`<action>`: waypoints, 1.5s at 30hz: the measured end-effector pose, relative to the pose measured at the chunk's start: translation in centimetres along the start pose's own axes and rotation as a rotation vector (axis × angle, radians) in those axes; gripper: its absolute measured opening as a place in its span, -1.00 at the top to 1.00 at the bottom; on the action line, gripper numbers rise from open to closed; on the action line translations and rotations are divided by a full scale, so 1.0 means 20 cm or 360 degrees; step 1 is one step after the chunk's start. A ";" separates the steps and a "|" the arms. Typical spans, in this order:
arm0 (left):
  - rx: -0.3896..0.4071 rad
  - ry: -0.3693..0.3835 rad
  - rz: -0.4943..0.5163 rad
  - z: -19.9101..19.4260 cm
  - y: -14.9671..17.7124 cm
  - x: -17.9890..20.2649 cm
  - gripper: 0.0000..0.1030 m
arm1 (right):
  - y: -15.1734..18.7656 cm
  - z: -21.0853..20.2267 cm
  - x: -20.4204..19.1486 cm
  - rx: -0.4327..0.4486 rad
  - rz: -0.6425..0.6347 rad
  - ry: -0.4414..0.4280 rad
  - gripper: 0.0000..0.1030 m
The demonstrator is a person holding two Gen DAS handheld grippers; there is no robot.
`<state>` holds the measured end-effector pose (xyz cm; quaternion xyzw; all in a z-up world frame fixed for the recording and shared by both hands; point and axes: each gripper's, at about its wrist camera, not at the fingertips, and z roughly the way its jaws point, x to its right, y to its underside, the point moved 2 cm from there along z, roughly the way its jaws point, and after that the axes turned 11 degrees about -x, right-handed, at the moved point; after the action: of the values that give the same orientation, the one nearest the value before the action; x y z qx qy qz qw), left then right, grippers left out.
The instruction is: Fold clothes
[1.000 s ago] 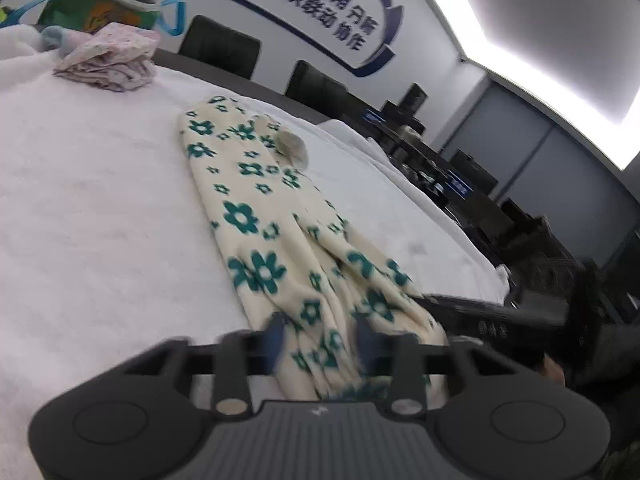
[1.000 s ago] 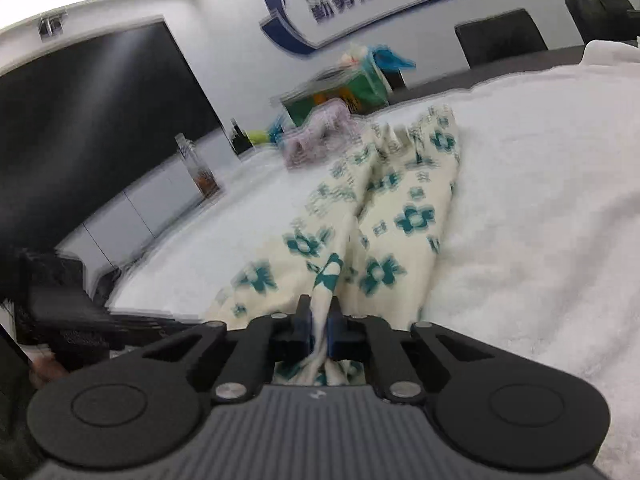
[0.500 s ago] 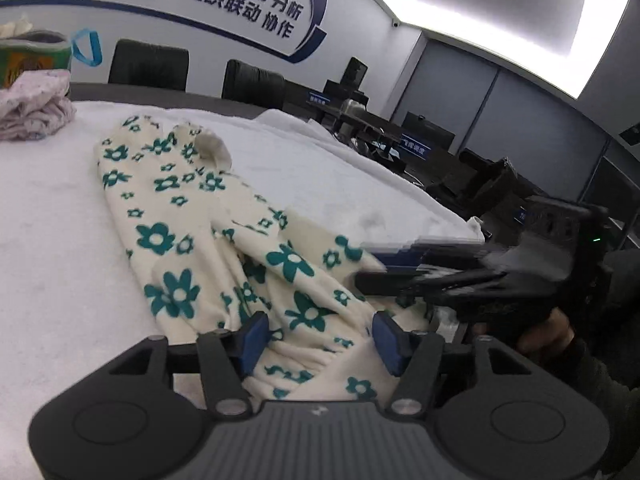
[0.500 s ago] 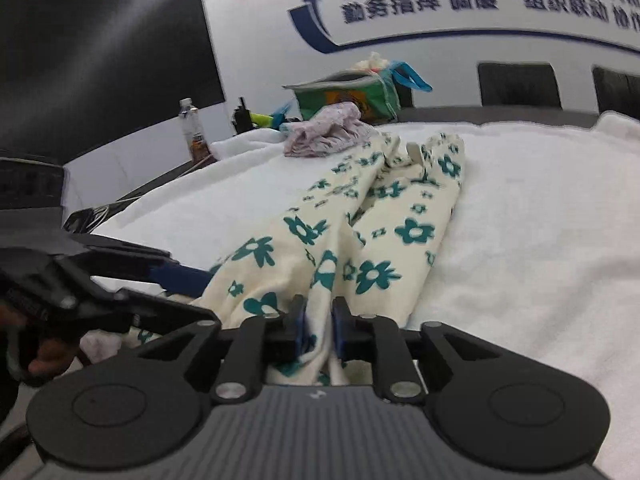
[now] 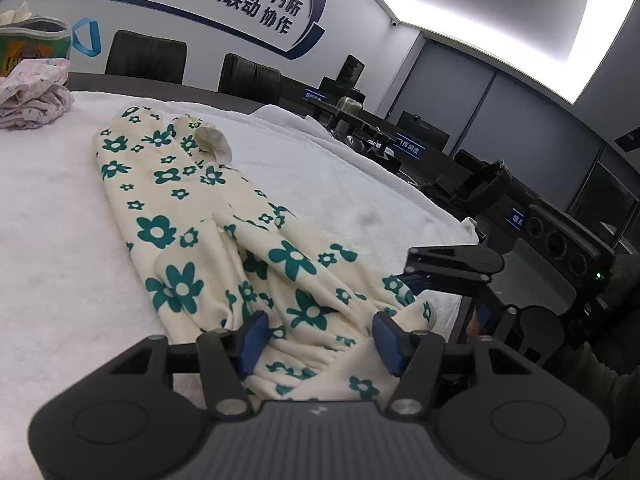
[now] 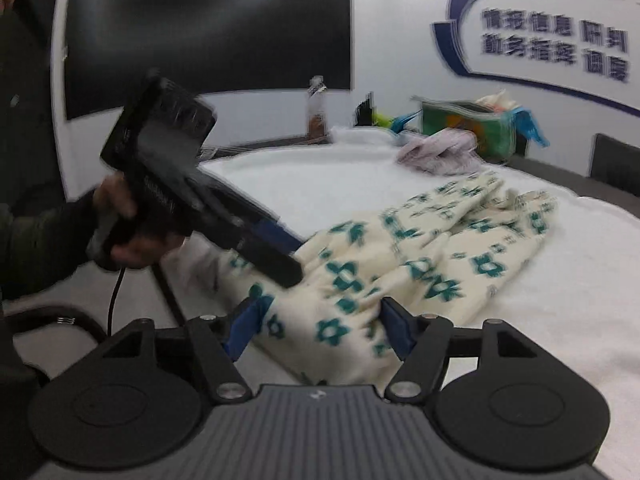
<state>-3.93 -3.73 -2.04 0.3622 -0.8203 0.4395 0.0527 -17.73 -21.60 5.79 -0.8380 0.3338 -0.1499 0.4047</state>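
Your floral garment lies lengthwise on the towel-covered table, its near end between both grippers; the crumpled clothes pile sits beyond it, before the bag.

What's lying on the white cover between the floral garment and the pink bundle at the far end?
Nothing: in the left wrist view only bare white cover separates the floral garment from the pink bundle. The blurred right wrist view settles nothing.

Wall lettering and bottle motion-blurred.
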 end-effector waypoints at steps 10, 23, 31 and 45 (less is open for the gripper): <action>0.0133 -0.0050 0.0294 -0.23 0.05 0.11 -0.39 | -0.03 0.04 0.07 -0.0088 0.0133 -0.0127 -0.32; -0.0121 -0.0092 0.0394 -0.11 0.08 0.04 -0.49 | -0.05 -0.15 -0.01 0.0035 -0.0147 0.0114 -0.50; -0.0159 -0.0097 0.0356 -0.09 0.08 0.01 -0.51 | -0.04 0.01 0.00 -0.0133 -0.0194 -0.0018 -0.36; -0.0182 -0.0309 0.0925 -0.07 0.05 0.20 -0.44 | -0.13 0.04 0.23 -0.0114 0.0119 -0.0410 0.24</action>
<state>-7.76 -4.54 -0.26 0.1492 -0.9141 0.3526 -0.1333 -12.78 -23.13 7.25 -0.8511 0.3154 -0.0139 0.4194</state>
